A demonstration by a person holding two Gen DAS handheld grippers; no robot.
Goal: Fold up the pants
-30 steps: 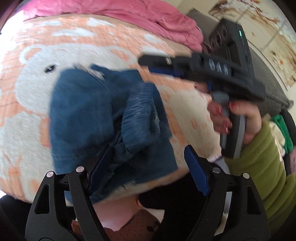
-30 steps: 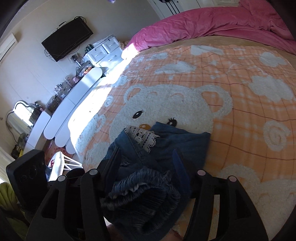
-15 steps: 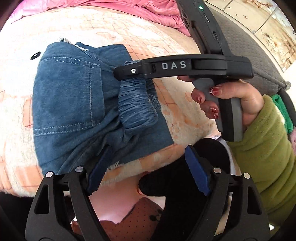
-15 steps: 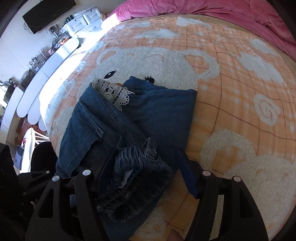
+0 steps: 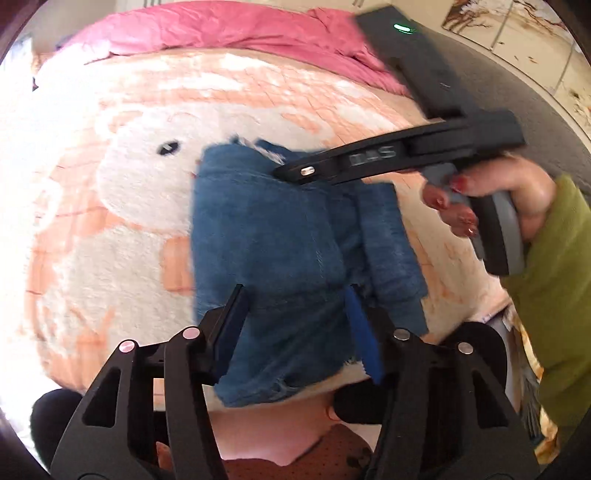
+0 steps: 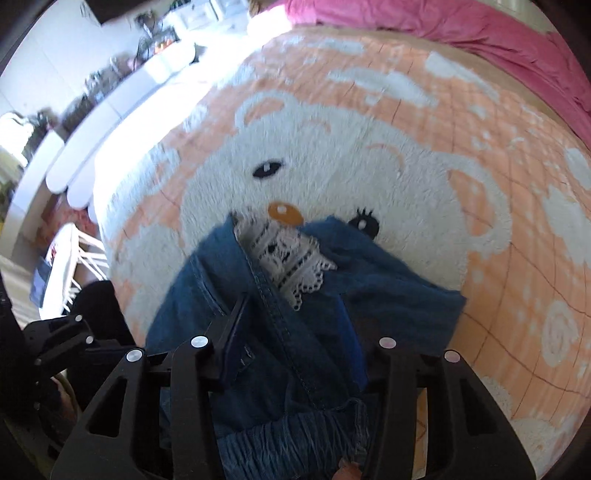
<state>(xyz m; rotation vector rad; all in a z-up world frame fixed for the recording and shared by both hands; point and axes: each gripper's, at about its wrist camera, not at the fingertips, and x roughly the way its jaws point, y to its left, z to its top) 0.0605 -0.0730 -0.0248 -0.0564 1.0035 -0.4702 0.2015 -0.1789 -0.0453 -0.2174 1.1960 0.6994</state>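
The blue denim pants lie folded in a compact bundle on the orange bear blanket, near the bed's front edge. A white lace trim pokes out at the far end. My left gripper is open, its fingers straddling the near part of the bundle. My right gripper is open just above the pants, and its body shows from the side in the left wrist view, over the far end of the bundle. The elastic waistband bunches under the right gripper.
A pink duvet lies along the far side of the bed. White furniture stands left of the bed. A grey surface lies beyond the bed's right side. The front bed edge is just below the pants.
The left gripper moved forward over the pants and its fingers narrowed around the bundle. The right gripper moved forward toward the lace end. The bundle looks flatter and more compact.
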